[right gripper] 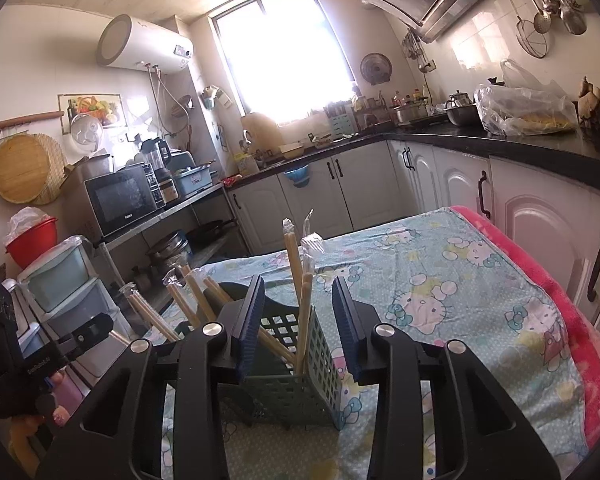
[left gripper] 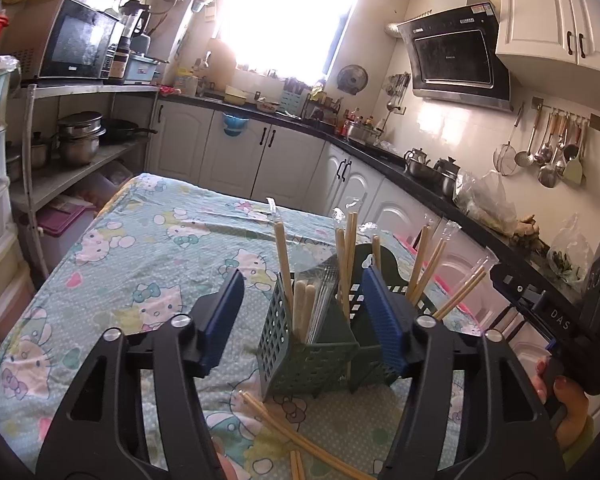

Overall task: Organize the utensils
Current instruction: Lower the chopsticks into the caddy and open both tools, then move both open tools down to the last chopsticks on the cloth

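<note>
A green lattice utensil caddy [left gripper: 300, 356] stands on the table with several wrapped wooden chopsticks [left gripper: 284, 264] upright in its compartments. My left gripper [left gripper: 306, 312] is open and empty, its blue pads either side of the caddy's near compartment. Loose chopsticks [left gripper: 284, 428] lie on the cloth below it. In the right wrist view the caddy [right gripper: 300, 384] sits between the open jaws of my right gripper [right gripper: 300, 320], with chopsticks [right gripper: 300, 280] standing in it. The right gripper is empty. The right gripper body also shows in the left wrist view [left gripper: 548, 312].
The table carries a Hello Kitty cloth [left gripper: 148, 272] with a pink blanket edge [right gripper: 572, 312] on the right. White cabinets and a black counter [right gripper: 520, 144] run behind and right. A shelf with pots [left gripper: 76, 140] and plastic drawers [right gripper: 60, 292] stand left.
</note>
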